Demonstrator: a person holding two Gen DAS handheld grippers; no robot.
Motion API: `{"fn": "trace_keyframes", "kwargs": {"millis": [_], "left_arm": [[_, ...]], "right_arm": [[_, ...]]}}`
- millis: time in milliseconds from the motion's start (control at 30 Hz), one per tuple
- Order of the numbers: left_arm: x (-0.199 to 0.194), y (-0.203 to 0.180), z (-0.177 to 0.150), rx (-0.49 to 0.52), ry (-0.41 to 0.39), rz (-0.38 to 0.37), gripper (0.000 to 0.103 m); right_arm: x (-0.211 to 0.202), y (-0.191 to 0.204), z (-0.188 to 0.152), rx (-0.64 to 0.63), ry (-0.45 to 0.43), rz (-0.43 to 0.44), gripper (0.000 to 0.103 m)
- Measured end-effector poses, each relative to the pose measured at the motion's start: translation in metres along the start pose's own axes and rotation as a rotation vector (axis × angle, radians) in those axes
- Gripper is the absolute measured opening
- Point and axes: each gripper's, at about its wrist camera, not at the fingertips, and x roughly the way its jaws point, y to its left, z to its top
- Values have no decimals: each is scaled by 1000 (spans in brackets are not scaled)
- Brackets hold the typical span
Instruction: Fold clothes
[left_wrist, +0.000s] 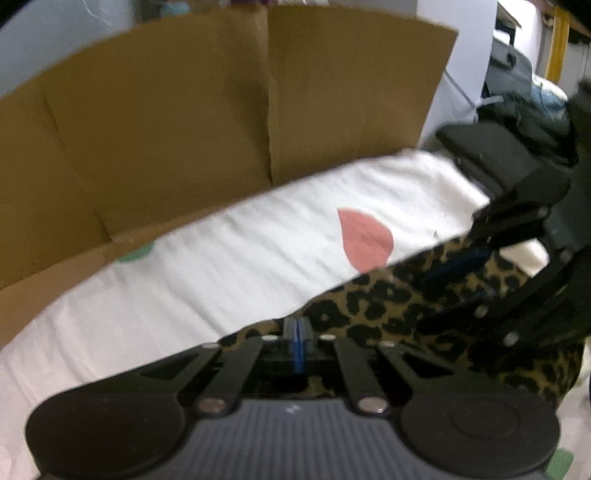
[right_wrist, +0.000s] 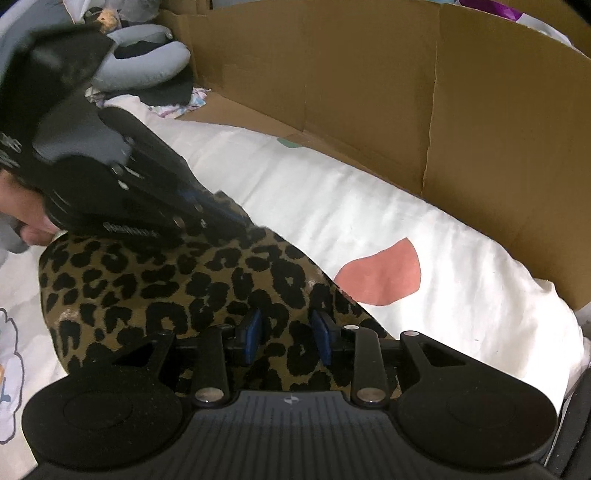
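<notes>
Two tools sat on the leopard-print cloth (right_wrist: 192, 291): left tool (left_wrist: 298, 328) pinched narrow on its edge, right tool (right_wrist: 286, 334) part-open, pads clear, cardboard (right_wrist: 406, 92) behind.

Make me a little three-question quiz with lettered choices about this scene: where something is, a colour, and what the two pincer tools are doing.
1. Where does the leopard-print garment lie?
A. on the white sheet
B. inside the cardboard
C. on a chair

2. What colour is the heart shape on the white sheet?
A. blue
B. pink
C. yellow

3. How do the right gripper jaws stand?
A. pressed together
B. apart, over the garment
C. clamped on cardboard

Answers: 1 A, the sheet surrounds it, with the cardboard behind. 2 B, plainly pink. 3 B, a gap shows between its blue pads; the left gripper is the shut one.
</notes>
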Motion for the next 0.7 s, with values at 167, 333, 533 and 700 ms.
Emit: {"fn": "trace_keyframes", "kwargs": {"millis": [167,333,533,700], "left_arm": [[-21,-14,0,-54,-49,-64,8],[-11,-36,-3,-17,-22,-76,13],[6,-33,-11,-35,3,-73,15],[14,-29,-10,-55,24,-47,15]], "right_arm": [[2,-8,-1,49,3,25,36],[0,-11,-1,61,0,41,36],[-4,-13,1,96,4,47,37],[-22,-13,3,145,-6,39,38]]}}
